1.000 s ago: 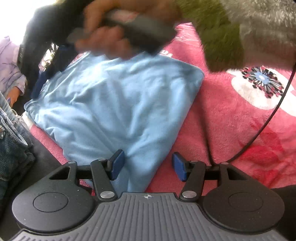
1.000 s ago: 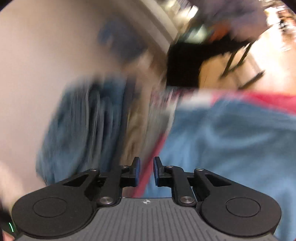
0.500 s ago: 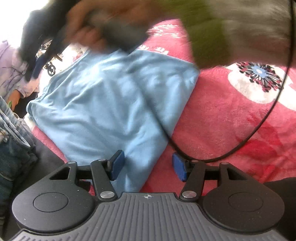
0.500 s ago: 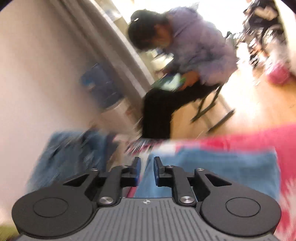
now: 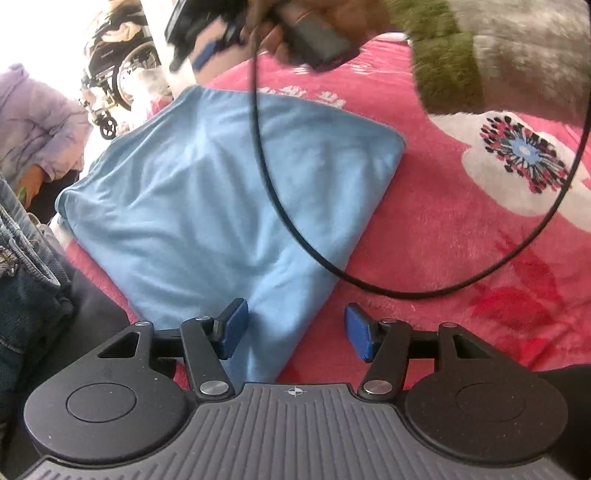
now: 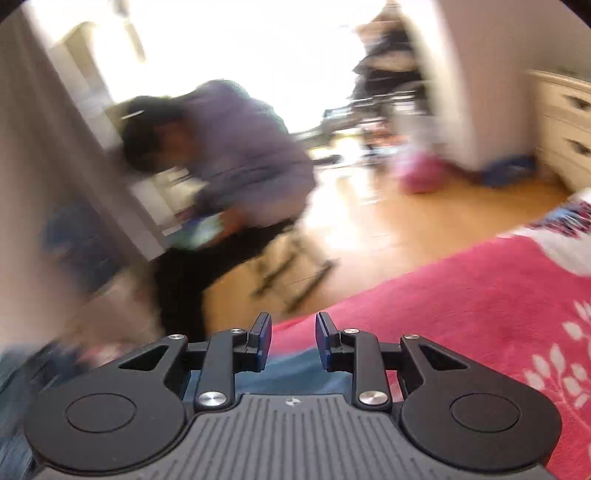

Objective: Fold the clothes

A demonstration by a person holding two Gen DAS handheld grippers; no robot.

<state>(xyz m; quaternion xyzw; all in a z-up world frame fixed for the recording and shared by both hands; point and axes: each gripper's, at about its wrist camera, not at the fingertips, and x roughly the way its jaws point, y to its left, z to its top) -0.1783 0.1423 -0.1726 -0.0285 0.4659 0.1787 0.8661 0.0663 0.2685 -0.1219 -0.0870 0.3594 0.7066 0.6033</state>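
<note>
1. Left gripper (image 5: 295, 328), nearest the lens in the left wrist view: its blue-padded fingers (image 5: 232, 326) stand wide apart and hold nothing; the near corner of the folded light-blue garment (image 5: 221, 192) lies between and below them.
2. Folded light-blue garment, the landmark: it lies flat as a rough rectangle on the pink floral blanket (image 5: 461, 221), with soft creases across its top.
3. Left of the garment: a heap of blue denim (image 5: 22, 280) beside a dark grey cloth (image 5: 96, 314), both at the blanket's edge.
4. Over the garment: a black cable (image 5: 266, 177) crosses its right half, then loops above the blanket to the right.
5. Beyond the garment's far edge: the person's right hand (image 5: 314, 22), sleeve cuffed in olive green, grips the right gripper (image 6: 293, 341) above the blanket. In the right wrist view its fingers (image 6: 263, 339) are parted by a moderate gap, with nothing between them; a strip of the blue garment shows just beneath.
6. Farthest from the garment: a seated figure in a lilac top (image 6: 236, 155), blurred, on a wooden floor (image 6: 424, 229), with a wheelchair (image 5: 114, 77) behind.
</note>
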